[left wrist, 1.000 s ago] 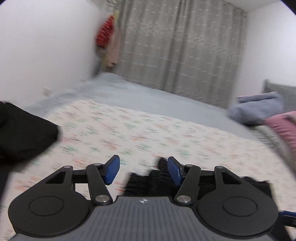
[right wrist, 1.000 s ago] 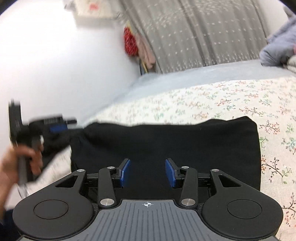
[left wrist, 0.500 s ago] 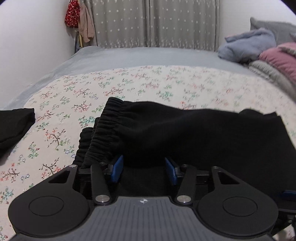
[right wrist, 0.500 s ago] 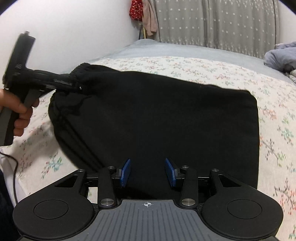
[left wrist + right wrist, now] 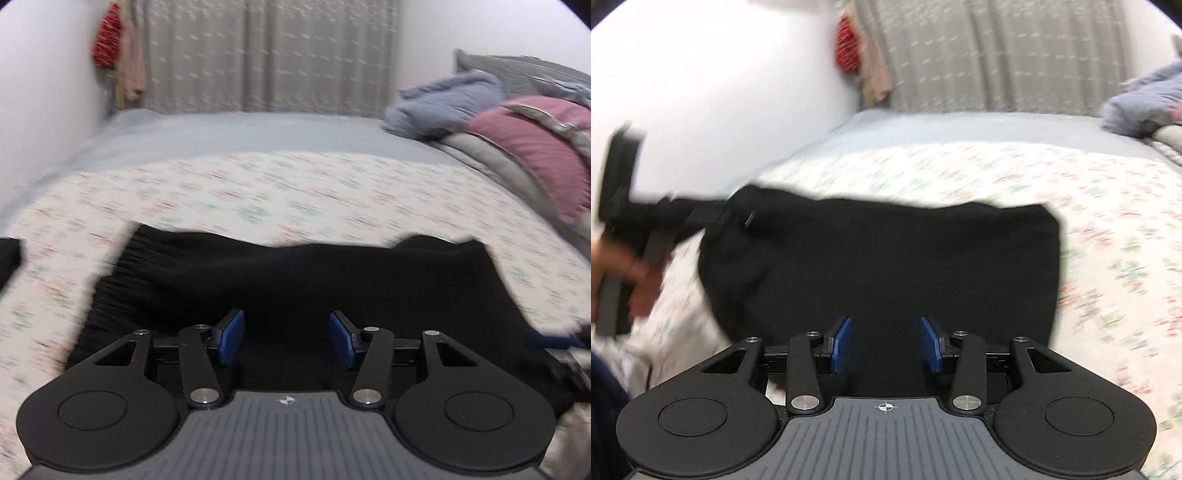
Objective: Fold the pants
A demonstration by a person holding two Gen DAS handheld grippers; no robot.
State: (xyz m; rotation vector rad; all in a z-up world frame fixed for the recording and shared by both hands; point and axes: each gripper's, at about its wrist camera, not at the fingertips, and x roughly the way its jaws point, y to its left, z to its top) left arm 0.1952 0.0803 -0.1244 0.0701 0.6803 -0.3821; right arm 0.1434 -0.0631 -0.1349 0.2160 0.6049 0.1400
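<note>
Black pants [image 5: 303,280] lie folded in a rough rectangle on the floral bedsheet [image 5: 280,188], elastic waistband at the left. My left gripper [image 5: 286,338] is open and empty, its blue pads over the near edge of the pants. In the right wrist view the pants [image 5: 886,258] fill the middle. My right gripper [image 5: 885,345] is open and empty above their near edge. The left gripper [image 5: 624,221], held by a hand, shows at the pants' left end in the right wrist view. Both views are motion-blurred.
A pile of blue, pink and grey bedding [image 5: 517,122] sits at the right of the bed. Another black garment [image 5: 9,254] lies at the left edge. Grey curtains [image 5: 269,55] and hanging clothes [image 5: 118,51] are at the far wall.
Both grippers have pulled back and risen a little from the pants. The left gripper stays at the waistband end. The views have gone blurred.
</note>
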